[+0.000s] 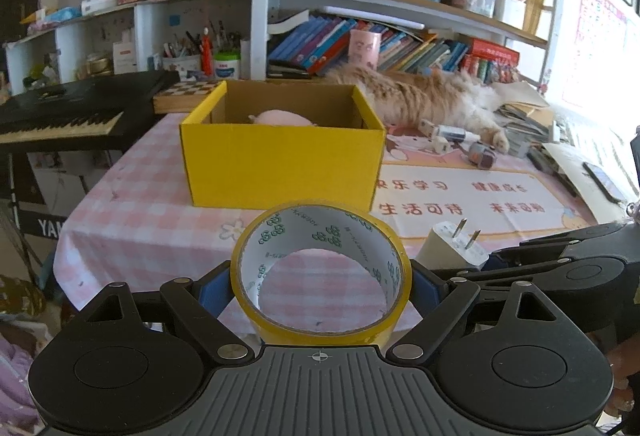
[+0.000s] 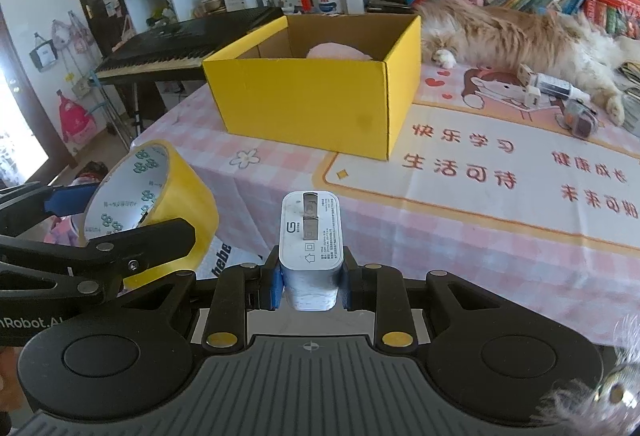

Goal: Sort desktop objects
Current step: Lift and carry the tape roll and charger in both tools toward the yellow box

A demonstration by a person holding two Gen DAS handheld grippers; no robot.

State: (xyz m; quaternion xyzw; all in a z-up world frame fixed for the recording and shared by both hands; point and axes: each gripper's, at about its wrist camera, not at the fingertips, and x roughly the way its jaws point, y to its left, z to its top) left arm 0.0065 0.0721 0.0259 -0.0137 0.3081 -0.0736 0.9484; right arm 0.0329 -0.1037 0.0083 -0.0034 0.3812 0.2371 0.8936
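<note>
yellow box (image 2: pixel 312 107) ahead, cat (image 2: pixel 520 35) beside it, left tongs (image 1: pixel 320 288) clamped on tape roll (image 1: pixel 320 276), right tongs (image 2: pixel 310 284) on charger (image 2: pixel 310 232)

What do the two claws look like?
Both the left claw and the right claw are black plastic with blue pads, silver and brass-coloured rivets, round discs on each side and a ribbed grey base with a small crosshair mark. White lettering shows on the left one's side.
</note>
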